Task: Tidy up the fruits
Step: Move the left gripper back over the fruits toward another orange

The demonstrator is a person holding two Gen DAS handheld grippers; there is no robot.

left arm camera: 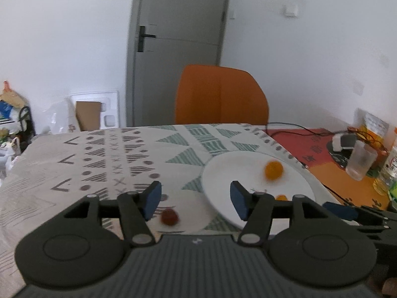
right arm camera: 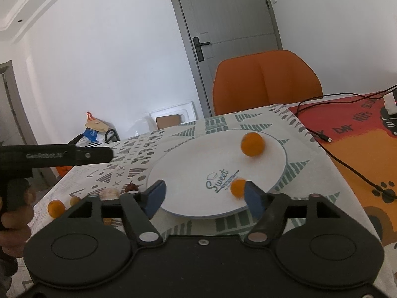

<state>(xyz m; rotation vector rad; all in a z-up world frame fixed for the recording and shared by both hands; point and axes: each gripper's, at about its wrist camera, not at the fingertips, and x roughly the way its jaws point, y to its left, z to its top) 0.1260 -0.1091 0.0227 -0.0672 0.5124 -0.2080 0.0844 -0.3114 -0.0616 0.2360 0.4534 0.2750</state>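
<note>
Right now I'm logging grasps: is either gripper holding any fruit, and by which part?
Nothing is held. The left gripper and right gripper are both open and empty; two small orange fruits lie on the white round plate.

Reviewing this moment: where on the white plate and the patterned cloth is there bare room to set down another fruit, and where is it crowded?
The white plate is mostly bare: its left half, left of the "Sweet" print, holds nothing. Two orange fruits, one at the far right and one near the right gripper, fill the right side. The patterned cloth is bare toward the orange chair. Small fruits crowd the near-left cloth.
</note>
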